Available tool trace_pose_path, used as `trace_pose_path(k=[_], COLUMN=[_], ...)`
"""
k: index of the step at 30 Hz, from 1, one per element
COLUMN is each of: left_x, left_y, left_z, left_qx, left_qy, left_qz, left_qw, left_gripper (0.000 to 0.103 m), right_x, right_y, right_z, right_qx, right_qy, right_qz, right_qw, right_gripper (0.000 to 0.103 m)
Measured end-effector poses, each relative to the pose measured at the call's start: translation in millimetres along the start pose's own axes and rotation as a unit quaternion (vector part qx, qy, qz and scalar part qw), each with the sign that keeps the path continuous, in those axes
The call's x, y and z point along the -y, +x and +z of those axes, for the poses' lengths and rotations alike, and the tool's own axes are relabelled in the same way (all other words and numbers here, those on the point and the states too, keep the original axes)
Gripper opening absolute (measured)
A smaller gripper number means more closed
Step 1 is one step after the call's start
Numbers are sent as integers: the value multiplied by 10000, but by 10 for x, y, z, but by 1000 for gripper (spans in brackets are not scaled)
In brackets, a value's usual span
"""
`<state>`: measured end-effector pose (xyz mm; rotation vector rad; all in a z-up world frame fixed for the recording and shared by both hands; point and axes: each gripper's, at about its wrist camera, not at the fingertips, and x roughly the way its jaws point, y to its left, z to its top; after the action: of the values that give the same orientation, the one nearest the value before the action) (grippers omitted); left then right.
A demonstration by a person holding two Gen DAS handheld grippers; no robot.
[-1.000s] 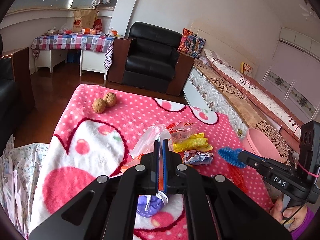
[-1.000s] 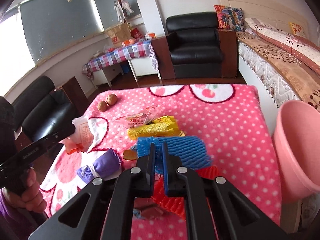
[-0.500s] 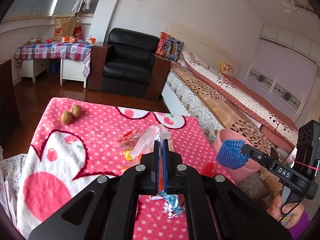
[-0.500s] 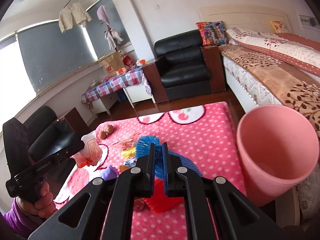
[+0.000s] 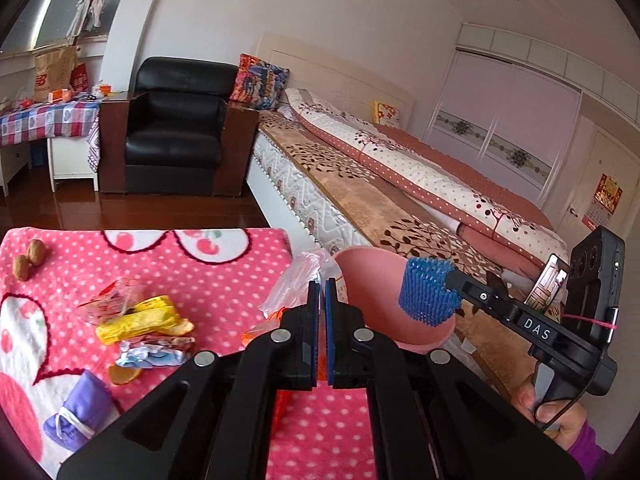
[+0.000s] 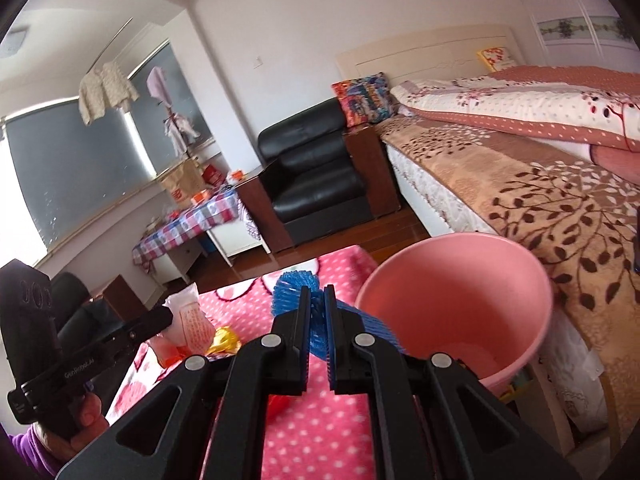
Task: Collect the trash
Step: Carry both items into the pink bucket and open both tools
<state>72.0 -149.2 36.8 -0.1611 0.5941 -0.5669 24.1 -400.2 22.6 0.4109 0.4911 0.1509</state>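
Right gripper (image 6: 317, 320) pinches blue foam net (image 6: 294, 294) beside pink bin (image 6: 456, 304) rim, off the table's right edge. Left gripper (image 5: 320, 312) pinches clear plastic bag (image 5: 298, 280) (limp). Either may snag the rim and fall outside.

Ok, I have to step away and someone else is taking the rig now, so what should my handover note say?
Left tool: shut on the clear plastic bag, near the pink bin.
Right tool: shut on the blue foam net, beside the bin rim.
Done: both pieces lifted; neither dropped yet.
Left: release both into the bin, then clear the blanket: yellow wrapper, crumpled wrappers, purple pouch.
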Motion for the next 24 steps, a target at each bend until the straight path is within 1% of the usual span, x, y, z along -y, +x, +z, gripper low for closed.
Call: trace_pose_path(k=[4, 10, 18, 24], left_x=[247, 525, 710, 757], left_y=[219, 530, 959, 1199], left_z=[15, 29, -17, -96], left_qx=[-100, -266, -542, -708], left_qy=[171, 296, 392, 448], left_qz=[-239, -415, -538, -468], left_qw=[9995, 9983, 9963, 9954], left_gripper=[2, 2, 2, 2], right_x=[257, 530, 795, 963], right_y=[6, 89, 291, 400], right_z=[2, 12, 26, -34], right_qx=[-5, -30, -131, -266], right_qy=[173, 347, 536, 656], right_qz=[-117, -179, -247, -334], right_qw=[9998, 9992, 9982, 9969], right_gripper=[6, 6, 6, 6])
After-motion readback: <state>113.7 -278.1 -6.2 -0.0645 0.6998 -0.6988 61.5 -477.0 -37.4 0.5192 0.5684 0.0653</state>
